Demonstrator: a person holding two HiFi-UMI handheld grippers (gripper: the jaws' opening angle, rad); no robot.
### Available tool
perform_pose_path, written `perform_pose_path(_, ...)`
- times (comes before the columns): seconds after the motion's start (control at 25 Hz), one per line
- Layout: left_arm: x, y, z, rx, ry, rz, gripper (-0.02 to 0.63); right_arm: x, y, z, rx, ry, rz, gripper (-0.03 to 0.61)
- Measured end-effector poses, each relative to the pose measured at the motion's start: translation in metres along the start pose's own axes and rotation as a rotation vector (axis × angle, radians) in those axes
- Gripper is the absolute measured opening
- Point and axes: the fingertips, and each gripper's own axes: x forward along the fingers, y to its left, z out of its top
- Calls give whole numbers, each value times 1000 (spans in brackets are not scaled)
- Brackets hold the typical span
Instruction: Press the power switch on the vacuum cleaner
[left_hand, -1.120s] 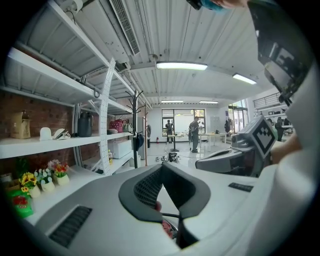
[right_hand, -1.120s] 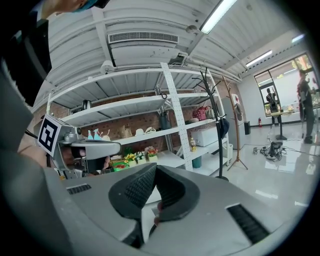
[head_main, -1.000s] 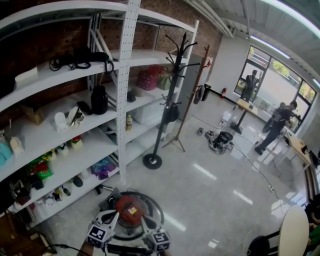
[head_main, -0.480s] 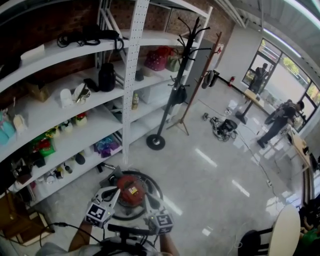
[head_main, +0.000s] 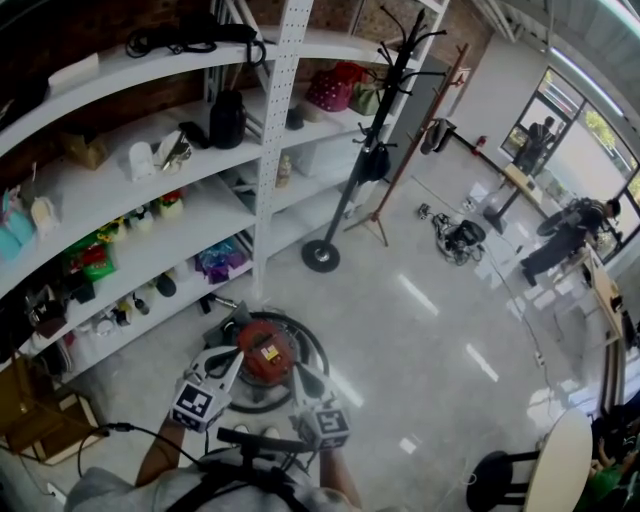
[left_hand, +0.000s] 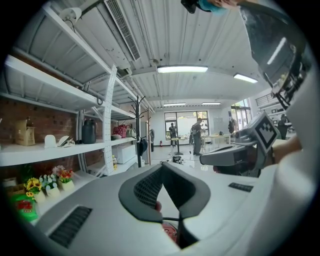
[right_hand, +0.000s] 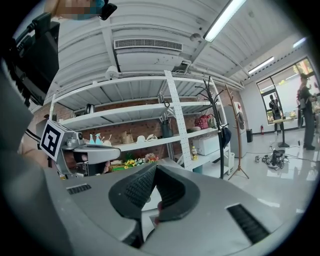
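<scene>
The red vacuum cleaner (head_main: 262, 350) sits on the floor just ahead of both tongs, with a black hose (head_main: 318, 350) curled in a ring around it. The left tongs (head_main: 236, 356) reach over its left edge and the right tongs (head_main: 297, 370) over its right edge, so the body lies between the two tips. Whether either tip touches the housing cannot be told from the head view. A yellow label shows on top of the body, but the power switch itself is too small to pick out.

In the left gripper view the left tongs (left_hand: 162, 167) are clenched, their ribbed pads meeting at the tip with nothing between them. A sliver of the red housing shows low behind them. In the right gripper view the right tongs (right_hand: 155, 167) are clenched as well, pads together and empty.

Each marker cube sits behind its jaws, near the person's forearms. To the left of the tongs runs a white shelf unit (head_main: 150, 235) loaded with small items. Beyond the vacuum cleaner stands a black coat rack (head_main: 360, 140) on a round base. Well ahead and to the right, a person (head_main: 565, 235) stands near the windows.
</scene>
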Motion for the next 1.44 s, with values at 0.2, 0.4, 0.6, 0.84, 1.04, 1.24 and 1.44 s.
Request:
perform_pose_path(0.2,-2,0,-2,-2,-4,2,8,-1,3,-5,1,12,6,12)
perform_pose_path(0.4,-1,-2,-2,-5,0,0,6,-4,2,-8,7,27,3,12)
perform_pose_path(0.6,0,-3,-1,-7,0,1,8,-5,2,-9,8,30,2,12)
perform_pose_path(0.84,-1,-3,-2,-3,-3,1,6,-5,2,-14,2,38,4,12)
perform_pose_path(1.04,-1,-5,0,2,1,-2,6,-6,2,-9,7,29,4,12)
perform_pose_path(1.24,-3,-7,-3,1,1,-1,7,-7,2,-13,1,25,3,12)
perform_pose_path(1.44,-3,-8,-2,5,4,-6,7,-7,2,-13,14,32,4,12)
